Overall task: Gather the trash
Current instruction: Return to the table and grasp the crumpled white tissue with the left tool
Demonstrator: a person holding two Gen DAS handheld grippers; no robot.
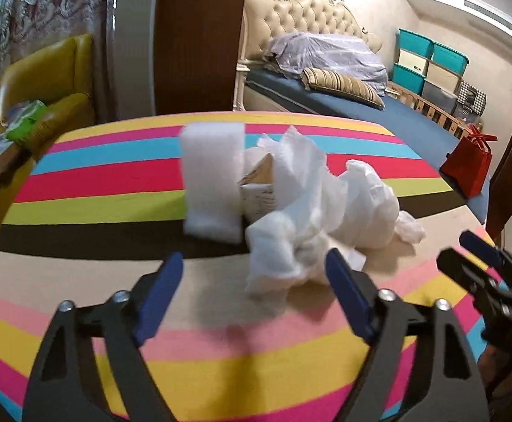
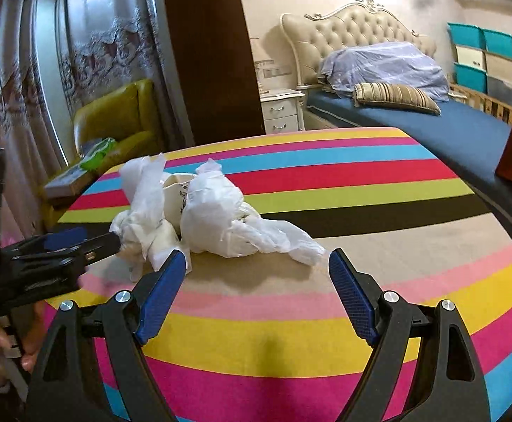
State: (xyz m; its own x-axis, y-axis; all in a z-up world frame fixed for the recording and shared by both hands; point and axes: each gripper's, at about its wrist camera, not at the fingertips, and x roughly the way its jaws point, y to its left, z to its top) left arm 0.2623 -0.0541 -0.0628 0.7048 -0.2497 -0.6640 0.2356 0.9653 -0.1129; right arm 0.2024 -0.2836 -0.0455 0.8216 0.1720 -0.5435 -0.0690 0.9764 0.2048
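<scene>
Toward the far left part of the striped table (image 1: 80,351), a heap of white trash (image 1: 312,211) lies loose: crumpled tissue, a thin plastic bag (image 2: 256,235), a foam strip (image 1: 212,183) and a torn carton (image 1: 259,190). The left claw (image 1: 256,302) is spread, its jaws just short of the nearest tissue, gripping nothing. The right claw (image 2: 257,299) gapes empty beside the bag. I'd worry that a pinch takes only one flimsy layer, so the heap drags apart or spills over the edge.

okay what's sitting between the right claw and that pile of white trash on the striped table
Nothing: in the right wrist view only bare striped tabletop lies between the open right claw and the white trash pile.
</scene>
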